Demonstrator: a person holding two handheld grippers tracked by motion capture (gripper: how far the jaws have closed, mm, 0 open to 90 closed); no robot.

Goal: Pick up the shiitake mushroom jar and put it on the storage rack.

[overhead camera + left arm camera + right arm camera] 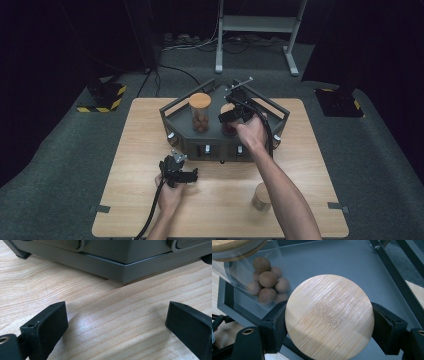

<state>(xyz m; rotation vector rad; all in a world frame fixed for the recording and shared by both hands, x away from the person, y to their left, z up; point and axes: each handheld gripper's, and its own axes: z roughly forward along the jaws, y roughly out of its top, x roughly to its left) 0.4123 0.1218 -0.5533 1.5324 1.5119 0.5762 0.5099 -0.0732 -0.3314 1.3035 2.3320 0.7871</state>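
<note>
At the left we see the left gripper (176, 159) held low over the wooden table (145, 145), just in front of the grey tray (174, 119). In the left gripper view its jaws stand wide apart with only bare wood grain between them, and the tray's base edge (120, 270) lies just ahead of the tips.

Moving right, a glass jar with brown balls (200, 120) stands in the tray under a bamboo lid (200, 99). In the right gripper view this jar (265, 283) sits ahead of the left jaw and to its side, close to it.

Farther right, the right gripper (232, 118) reaches down into the tray, held by the right hand (251, 132). Its jaws are closed on a round bamboo lid (329, 316), one pad pressing each side of the rim. We cannot tell what lies beneath that lid.

Nearer the person, behind the right gripper's jaws, another bamboo-topped jar (261, 196) stands alone on the table, well apart from the tray.
</note>
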